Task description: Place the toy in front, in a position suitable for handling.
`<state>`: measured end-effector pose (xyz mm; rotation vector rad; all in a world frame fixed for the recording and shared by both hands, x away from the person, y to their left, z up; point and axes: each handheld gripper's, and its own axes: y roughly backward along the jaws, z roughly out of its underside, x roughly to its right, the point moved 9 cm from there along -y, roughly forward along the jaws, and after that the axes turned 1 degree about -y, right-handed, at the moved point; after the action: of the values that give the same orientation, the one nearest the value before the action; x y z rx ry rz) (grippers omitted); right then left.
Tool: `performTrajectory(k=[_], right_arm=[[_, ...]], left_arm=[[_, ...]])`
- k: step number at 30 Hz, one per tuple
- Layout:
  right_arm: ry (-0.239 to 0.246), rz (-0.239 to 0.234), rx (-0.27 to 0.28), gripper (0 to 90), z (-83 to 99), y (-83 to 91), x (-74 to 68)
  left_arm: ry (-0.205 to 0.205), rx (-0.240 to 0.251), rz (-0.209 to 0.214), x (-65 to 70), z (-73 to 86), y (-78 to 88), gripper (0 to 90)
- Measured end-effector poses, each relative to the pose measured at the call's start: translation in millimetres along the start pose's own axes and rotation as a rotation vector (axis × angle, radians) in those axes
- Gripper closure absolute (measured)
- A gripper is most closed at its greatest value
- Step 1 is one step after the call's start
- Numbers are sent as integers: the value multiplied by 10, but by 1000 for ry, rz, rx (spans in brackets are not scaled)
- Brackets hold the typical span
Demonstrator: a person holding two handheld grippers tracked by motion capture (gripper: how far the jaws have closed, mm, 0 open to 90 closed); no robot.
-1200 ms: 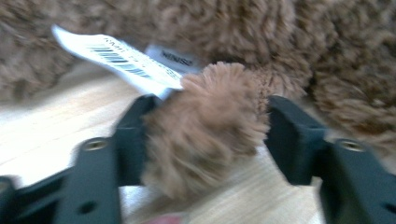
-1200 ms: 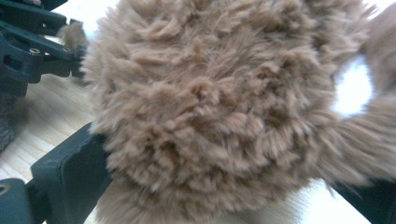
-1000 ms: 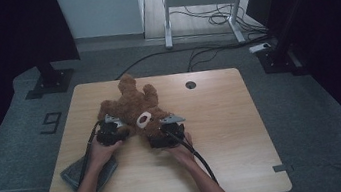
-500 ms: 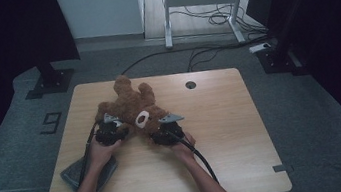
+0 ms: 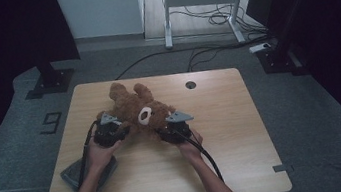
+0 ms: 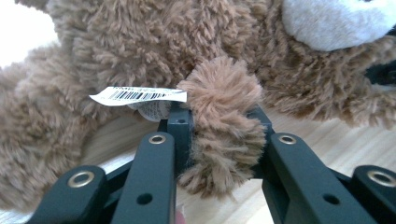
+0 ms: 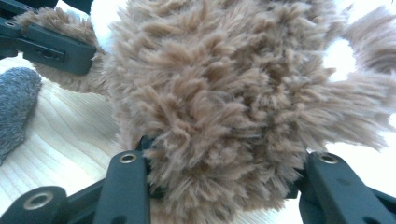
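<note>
1. High view: bear (image 5: 135, 108) lies on the desk (image 5: 222, 119), left gripper (image 5: 109, 131) and right gripper (image 5: 175, 125) at its near side.
2. Left gripper view: jaws just closing, pinching a furry limb beside a barcode tag (image 6: 137, 95).
3. Right gripper view: jaws just closing, clamped on a fat fur lump.

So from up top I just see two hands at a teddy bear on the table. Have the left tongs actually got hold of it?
Observer: Yes. In the left gripper view the left tongs have just been closing and now pinch one furry limb of the teddy bear between them.
Operator: And the right tongs, same story?
Observer: Much the same. In the right gripper view the right tongs have just been closing too, and a thicker, shaggier part of the bear is squeezed between them.
</note>
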<state>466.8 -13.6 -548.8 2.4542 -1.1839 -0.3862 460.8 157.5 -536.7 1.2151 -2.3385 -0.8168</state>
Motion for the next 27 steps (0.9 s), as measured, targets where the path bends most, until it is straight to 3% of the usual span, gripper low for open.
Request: performTrajectory(k=[5, 16, 27], right_arm=[[-11, 2, 42, 534, -21, 127, 48], [11, -8, 110, 536, -108, 359, 87], [49, -19, 127, 536, -66, 585, 129]], left_arm=[[-26, 17, 8, 135, -92, 80, 722], [-35, 49, 35, 324, -203, 247, 727], [-49, 62, 57, 532, -189, 294, 729]])
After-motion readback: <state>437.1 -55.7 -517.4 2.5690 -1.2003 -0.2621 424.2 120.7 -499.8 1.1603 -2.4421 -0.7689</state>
